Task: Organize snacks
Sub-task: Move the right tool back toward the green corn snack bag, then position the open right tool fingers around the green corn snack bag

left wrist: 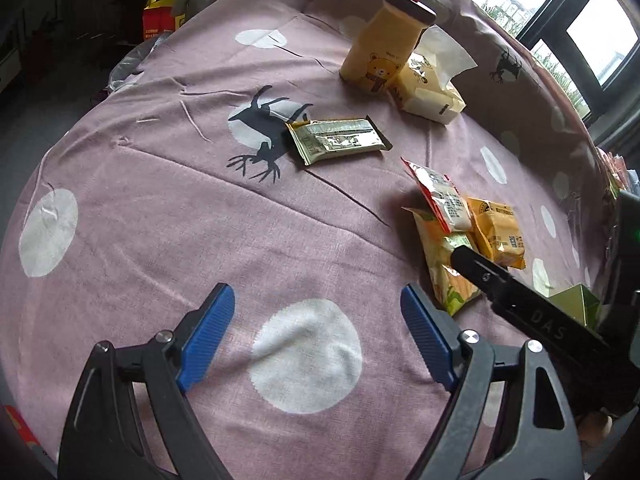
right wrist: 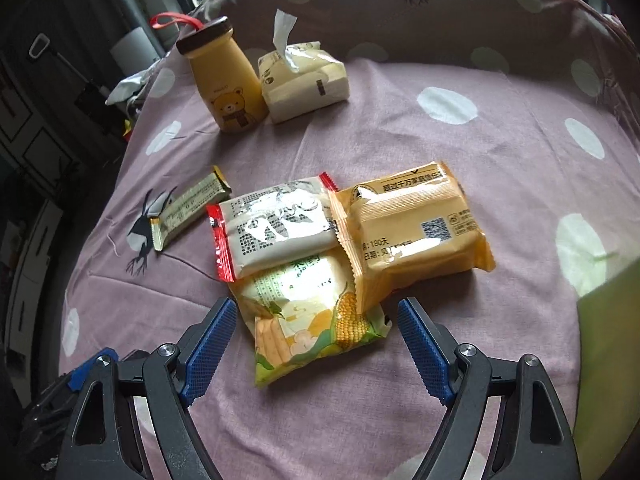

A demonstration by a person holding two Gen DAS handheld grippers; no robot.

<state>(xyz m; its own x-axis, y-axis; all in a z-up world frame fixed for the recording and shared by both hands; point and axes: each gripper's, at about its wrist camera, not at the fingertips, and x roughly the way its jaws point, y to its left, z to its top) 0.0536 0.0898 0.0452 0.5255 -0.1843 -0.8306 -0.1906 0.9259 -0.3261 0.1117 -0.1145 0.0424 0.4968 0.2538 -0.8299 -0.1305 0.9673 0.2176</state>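
Three snack packets lie piled on the pink spotted bedspread [right wrist: 460,152]: a green-yellow corn packet [right wrist: 316,328] at the bottom, a white packet with red ends [right wrist: 276,228] and an orange packet [right wrist: 416,232] resting on it. The pile also shows in the left wrist view [left wrist: 460,232]. A gold wrapped bar [left wrist: 340,140] lies apart, also in the right wrist view [right wrist: 188,208]. My right gripper [right wrist: 318,336] is open, its blue fingers straddling the corn packet's near end. My left gripper [left wrist: 318,332] is open and empty over bare bedspread, left of the pile.
A yellow bear-printed bottle [right wrist: 228,84] with a brown cap stands at the back beside a tissue pack [right wrist: 304,84]. A green box edge [right wrist: 612,344] sits at the right. The bed's left edge drops to a dark floor with a red-yellow bag [left wrist: 158,20].
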